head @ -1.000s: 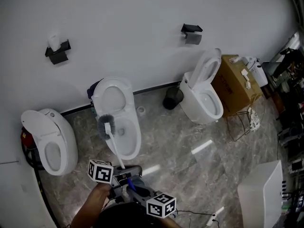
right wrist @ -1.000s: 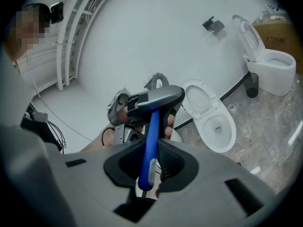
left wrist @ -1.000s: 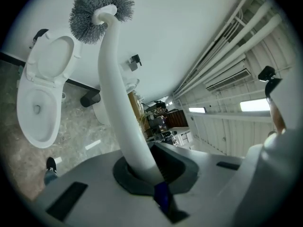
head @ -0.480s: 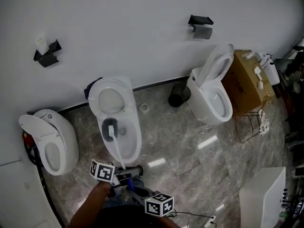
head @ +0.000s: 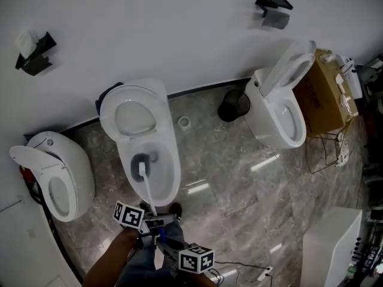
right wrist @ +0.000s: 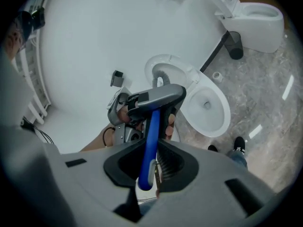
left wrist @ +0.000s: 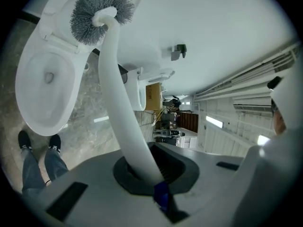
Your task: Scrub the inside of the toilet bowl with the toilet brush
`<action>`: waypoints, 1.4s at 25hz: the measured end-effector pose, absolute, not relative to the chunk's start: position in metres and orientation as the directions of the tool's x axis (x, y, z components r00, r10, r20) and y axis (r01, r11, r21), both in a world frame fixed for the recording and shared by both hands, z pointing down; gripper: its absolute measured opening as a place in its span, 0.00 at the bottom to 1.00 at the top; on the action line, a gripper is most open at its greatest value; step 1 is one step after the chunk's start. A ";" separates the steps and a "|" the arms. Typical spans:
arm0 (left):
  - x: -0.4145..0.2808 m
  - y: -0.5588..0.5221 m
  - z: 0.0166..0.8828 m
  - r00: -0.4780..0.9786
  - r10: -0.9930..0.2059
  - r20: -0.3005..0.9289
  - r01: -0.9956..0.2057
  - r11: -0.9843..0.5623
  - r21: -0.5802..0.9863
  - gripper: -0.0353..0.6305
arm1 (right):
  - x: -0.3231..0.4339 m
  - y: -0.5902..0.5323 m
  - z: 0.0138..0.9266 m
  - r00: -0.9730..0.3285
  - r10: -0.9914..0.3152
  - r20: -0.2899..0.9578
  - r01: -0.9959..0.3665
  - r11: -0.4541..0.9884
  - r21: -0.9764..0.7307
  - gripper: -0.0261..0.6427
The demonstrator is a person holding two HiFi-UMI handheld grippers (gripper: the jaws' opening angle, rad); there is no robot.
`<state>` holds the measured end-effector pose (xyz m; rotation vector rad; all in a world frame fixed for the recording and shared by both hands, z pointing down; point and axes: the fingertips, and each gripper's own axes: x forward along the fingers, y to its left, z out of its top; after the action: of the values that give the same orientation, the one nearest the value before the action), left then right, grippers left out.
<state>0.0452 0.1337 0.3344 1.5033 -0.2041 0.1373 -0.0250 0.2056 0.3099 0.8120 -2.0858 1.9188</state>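
Observation:
The white toilet (head: 169, 181) stands in the middle of the head view with its lid (head: 133, 115) raised. The toilet brush's grey bristle head (head: 142, 162) sits inside the bowl, just left of centre. Its white handle (head: 148, 193) runs back to my left gripper (head: 149, 220), which is shut on it. In the left gripper view the handle (left wrist: 120, 112) rises from the jaws to the bristle head (left wrist: 102, 12) beside the bowl (left wrist: 45, 86). My right gripper (right wrist: 151, 167) is shut on the blue end of the brush handle (right wrist: 151, 131), just behind the left gripper (right wrist: 154, 98).
Another toilet (head: 54, 181) stands to the left and a third (head: 278, 115) to the right, with a black bin (head: 232, 106) and a cardboard box (head: 329, 97) near it. A white cabinet (head: 332, 244) is at the lower right. The person's shoes (head: 173, 210) are by the toilet's front.
The brush head has moved from the bowl's left rim to inside the bowl. The head view has shifted, so the toilets sit differently in frame.

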 end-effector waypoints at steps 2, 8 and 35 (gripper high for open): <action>0.033 0.129 0.370 0.974 -0.010 0.226 -0.224 0.101 0.969 0.05 | -0.037 0.198 0.343 -0.832 -0.251 0.495 -0.506 -0.023 -0.862 0.13; 0.016 0.115 0.493 0.969 0.047 0.244 -0.248 0.187 0.951 0.05 | -0.054 0.180 0.459 -0.821 -0.202 0.534 -0.528 -0.086 -0.845 0.13; -0.015 0.035 0.783 0.958 0.095 0.271 -0.287 0.324 0.901 0.05 | -0.086 0.093 0.735 -0.820 -0.175 0.544 -0.499 -0.247 -0.831 0.13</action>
<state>-0.0147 0.0349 0.7828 1.2168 -0.1798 0.2526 -0.0863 0.0931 0.7346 0.8205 -1.7748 2.1718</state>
